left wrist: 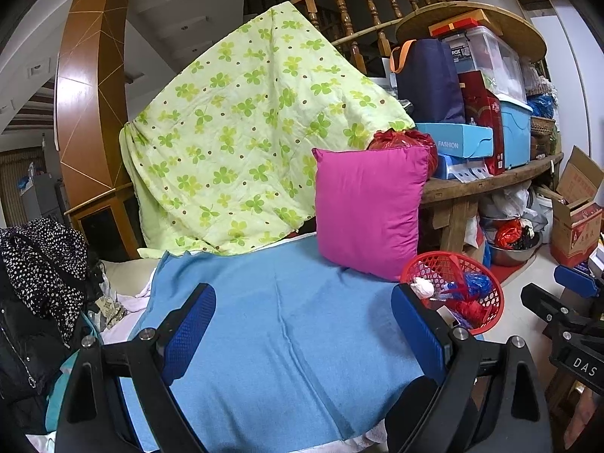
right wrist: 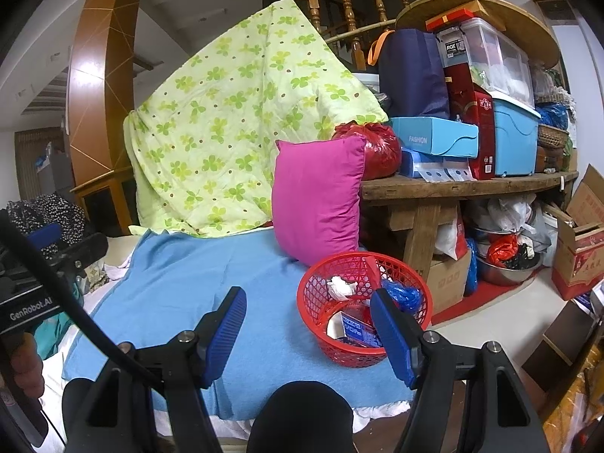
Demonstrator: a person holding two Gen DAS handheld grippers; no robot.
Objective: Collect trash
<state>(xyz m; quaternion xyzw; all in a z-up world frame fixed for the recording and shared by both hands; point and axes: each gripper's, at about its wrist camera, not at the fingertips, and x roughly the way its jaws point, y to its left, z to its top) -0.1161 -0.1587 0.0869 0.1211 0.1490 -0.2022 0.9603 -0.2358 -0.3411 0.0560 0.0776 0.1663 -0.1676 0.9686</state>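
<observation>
With jaws standing open and empty, both grippers are facing the light, flexible red basket (right wrist: 362, 307), best grasped at its rim.

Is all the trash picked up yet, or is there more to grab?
Looks mostly done: the red basket on the blue blanket already holds a white tissue wad, a blue wrapper and a small box. Nothing is in hand; left gripper and right gripper are open. No loose trash shows on the blanket.
</observation>
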